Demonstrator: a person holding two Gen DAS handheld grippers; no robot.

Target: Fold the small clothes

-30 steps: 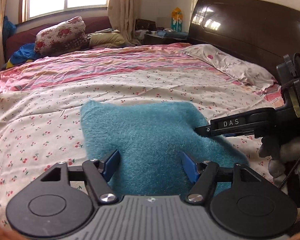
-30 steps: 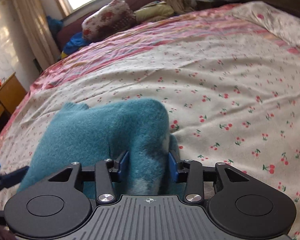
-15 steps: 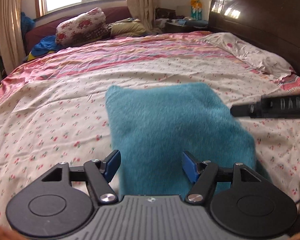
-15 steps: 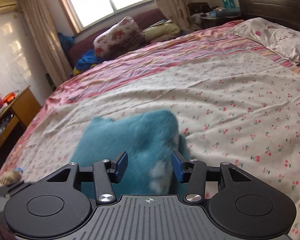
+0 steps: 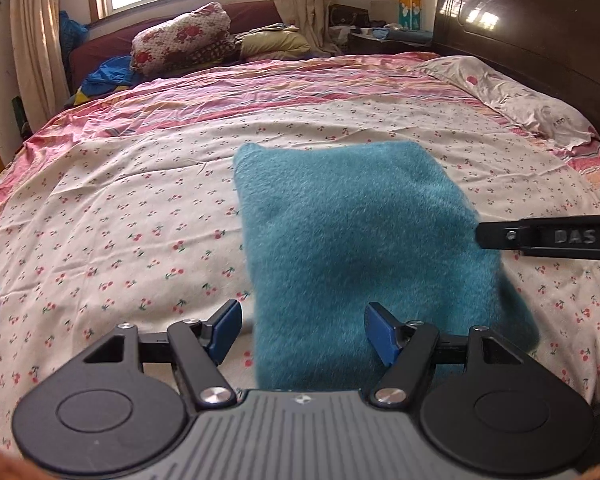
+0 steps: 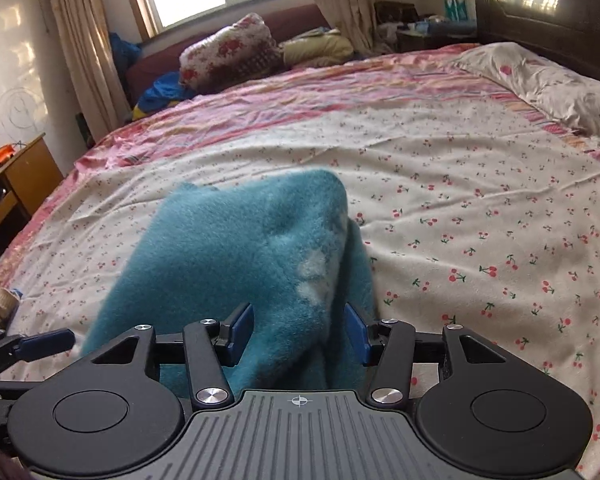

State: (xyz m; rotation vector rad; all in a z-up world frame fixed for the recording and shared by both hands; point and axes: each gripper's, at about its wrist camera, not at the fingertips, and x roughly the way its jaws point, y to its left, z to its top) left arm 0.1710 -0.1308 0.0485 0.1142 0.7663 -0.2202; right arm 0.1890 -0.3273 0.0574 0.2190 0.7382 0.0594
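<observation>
Two tools work at the near edge of the bed (image 5: 120,220), each held by a person, and one fuzzy teal garment (image 5: 352,240) lies between them. It starts at that near edge and runs out flat toward the middle of the flowered sheet, closer to the headboard side than to the window side.

On the left tool (image 5: 300,332) the blue pads stand apart. The garment's near end passes between them, but a strip of sheet shows between the left pad and the cloth, so nothing is gripped there. The right tool (image 6: 298,332) looks clamped on a thick bunch of the garment's right edge. Cloth fills the whole gap between its pads and rises in a hump just ahead of them, with some pale patches showing on that raised part.

I'd judge the garment to be soft, light and limp. It's a thick fleece or knit that will sag from wherever it is pinched and won't hold a crease on its own. The nap should give the pads good purchase, so slipping is a small worry, while bunching is the likelier trouble. The two near corners look like the best places to take hold. Each should be pinched through all its layers, so that the edge travels straight when it is carried over.

Farther off, a pillow (image 5: 532,108) lies against the dark headboard (image 5: 540,32). Rolled flowered bedding (image 5: 180,40) sits under the window.
</observation>
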